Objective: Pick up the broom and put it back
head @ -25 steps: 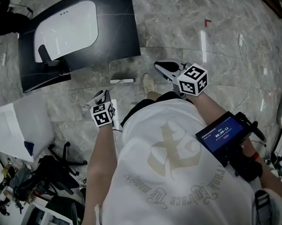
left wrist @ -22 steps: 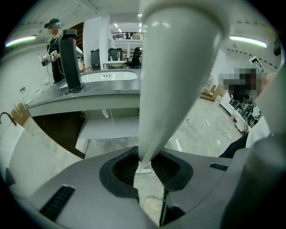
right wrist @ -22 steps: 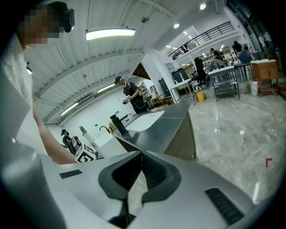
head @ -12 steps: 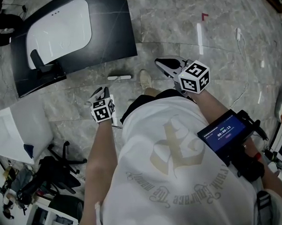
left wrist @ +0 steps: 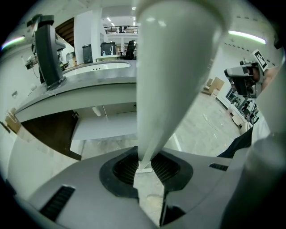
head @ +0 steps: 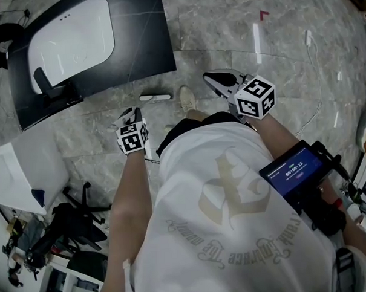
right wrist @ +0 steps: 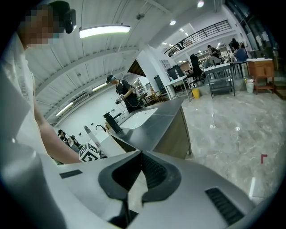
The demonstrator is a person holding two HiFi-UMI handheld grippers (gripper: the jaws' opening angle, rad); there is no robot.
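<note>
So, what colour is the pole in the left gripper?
The pole is white; the left gripper view shows it best.

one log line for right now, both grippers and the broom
left gripper: shut on broom handle | right gripper: shut, empty | ahead: sink counter

white broom handle (left wrist: 170, 67), black counter (head: 142, 47), grey veined floor (head: 227, 37)
</note>
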